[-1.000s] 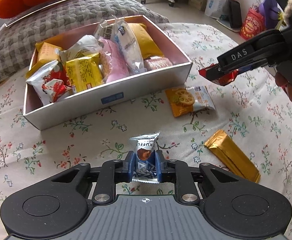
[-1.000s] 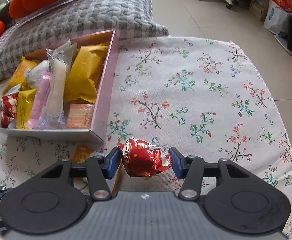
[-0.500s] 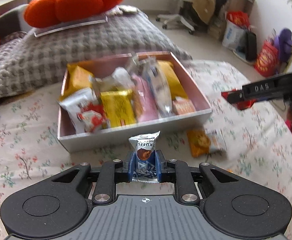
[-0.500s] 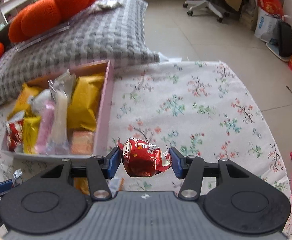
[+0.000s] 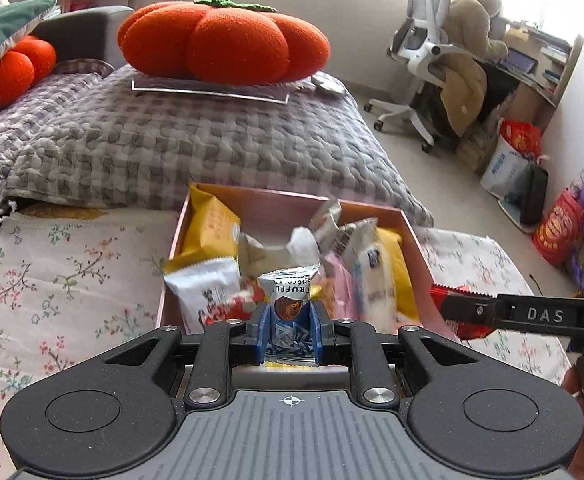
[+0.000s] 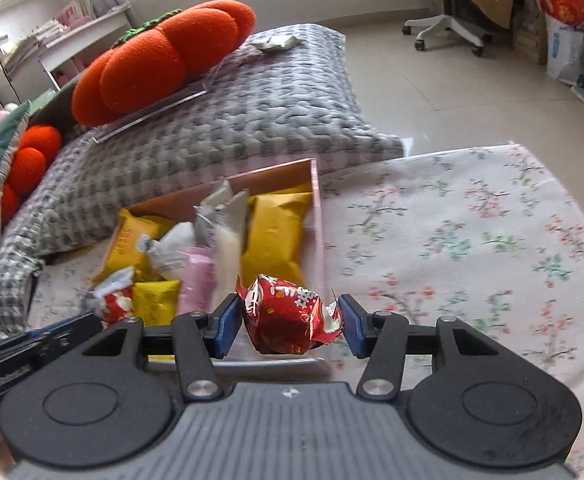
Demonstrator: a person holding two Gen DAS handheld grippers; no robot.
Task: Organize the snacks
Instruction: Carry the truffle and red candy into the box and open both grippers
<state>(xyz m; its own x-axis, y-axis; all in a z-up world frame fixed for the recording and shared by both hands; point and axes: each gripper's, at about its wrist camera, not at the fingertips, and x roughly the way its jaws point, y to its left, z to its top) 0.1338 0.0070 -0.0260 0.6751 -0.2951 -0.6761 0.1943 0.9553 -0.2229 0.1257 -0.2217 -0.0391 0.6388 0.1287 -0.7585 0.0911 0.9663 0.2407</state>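
Observation:
My left gripper (image 5: pixel 290 330) is shut on a silver truffle chocolate packet (image 5: pixel 290 292) and holds it over the near edge of the pink box (image 5: pixel 410 236). The box holds several snack packets, yellow, white and pink. My right gripper (image 6: pixel 288 322) is shut on a red foil snack (image 6: pixel 288 318), held above the box's near right corner (image 6: pixel 318 216). The right gripper also shows at the right of the left wrist view (image 5: pixel 468 310), with the red snack (image 5: pixel 444 292) in it. The left gripper shows at the lower left of the right wrist view (image 6: pixel 52 336).
The box sits on a floral cloth (image 6: pixel 472 220). Behind it lie a grey checked quilt (image 5: pixel 196 140) and an orange pumpkin cushion (image 5: pixel 224 40) on a clear board. An office chair (image 5: pixel 424 48) and bags stand on the floor at the right.
Both grippers have lifted and moved toward the box with their snacks; the box now lies directly under them. The loose snacks on the cloth have dropped out of view.

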